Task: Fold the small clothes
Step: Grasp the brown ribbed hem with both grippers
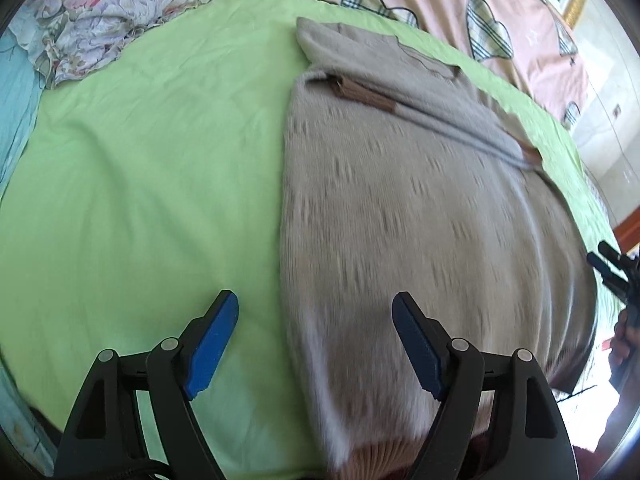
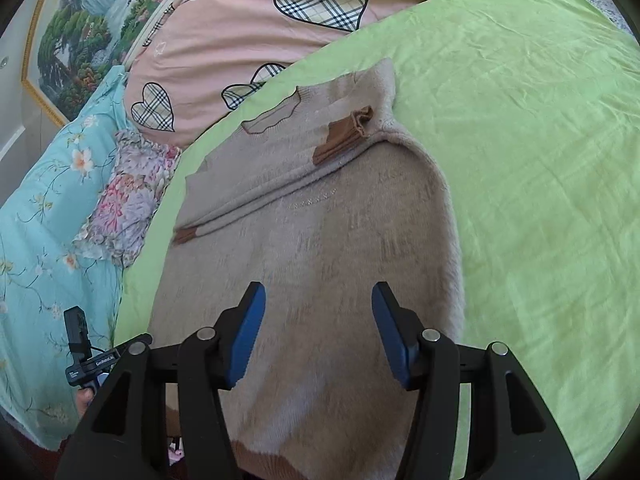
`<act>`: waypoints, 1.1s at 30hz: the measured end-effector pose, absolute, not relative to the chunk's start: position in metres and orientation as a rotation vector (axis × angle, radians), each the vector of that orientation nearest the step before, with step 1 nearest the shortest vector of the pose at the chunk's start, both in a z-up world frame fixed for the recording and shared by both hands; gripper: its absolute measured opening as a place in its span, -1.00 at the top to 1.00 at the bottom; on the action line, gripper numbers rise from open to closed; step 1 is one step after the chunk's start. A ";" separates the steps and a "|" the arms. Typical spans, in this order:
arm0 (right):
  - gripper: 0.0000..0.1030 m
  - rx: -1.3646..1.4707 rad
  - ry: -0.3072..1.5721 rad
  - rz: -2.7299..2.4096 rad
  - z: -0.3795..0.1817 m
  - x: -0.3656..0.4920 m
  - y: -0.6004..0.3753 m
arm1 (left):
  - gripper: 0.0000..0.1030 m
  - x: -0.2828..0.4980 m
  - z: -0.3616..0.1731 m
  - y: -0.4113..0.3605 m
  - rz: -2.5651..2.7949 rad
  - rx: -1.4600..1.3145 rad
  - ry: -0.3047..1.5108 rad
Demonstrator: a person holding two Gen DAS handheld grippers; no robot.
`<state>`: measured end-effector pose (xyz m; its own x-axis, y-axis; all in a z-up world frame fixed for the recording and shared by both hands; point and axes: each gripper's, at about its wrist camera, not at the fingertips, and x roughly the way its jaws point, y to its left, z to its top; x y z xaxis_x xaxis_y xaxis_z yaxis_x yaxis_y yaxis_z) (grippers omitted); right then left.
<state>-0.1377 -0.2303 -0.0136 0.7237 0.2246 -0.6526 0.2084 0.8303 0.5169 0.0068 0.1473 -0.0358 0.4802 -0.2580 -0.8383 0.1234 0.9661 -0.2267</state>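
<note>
One beige sweater point(image 1: 400, 208) lies flat on the green sheet point(image 1: 140, 184) of the bed, both sleeves already folded across its chest so their two brown cuffs point(image 2: 344, 136) rest on top, likely to narrow it for the next fold. Above the sweater's hem hover two tools: the left hand-held gripper point(image 1: 316, 320) spread wide and empty over its edge, the right hand-held gripper point(image 2: 318, 308) partly open, nothing clamped. Beyond the sweater's collar sits one pink heart-print quilt point(image 2: 248, 28).
</note>
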 end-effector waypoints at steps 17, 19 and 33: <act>-0.10 0.636 0.857 0.088 -0.041 -0.237 -0.240 | -0.31 -0.062 -0.049 0.144 -0.477 -0.143 1.063; -0.10 0.644 0.853 0.137 -0.046 -0.239 -0.234 | 0.00 -0.063 -0.052 0.143 -0.538 -0.174 1.081; 0.49 0.550 0.959 0.318 -0.075 -0.226 -0.186 | 0.13 -0.063 -0.060 0.144 -0.645 -0.211 1.109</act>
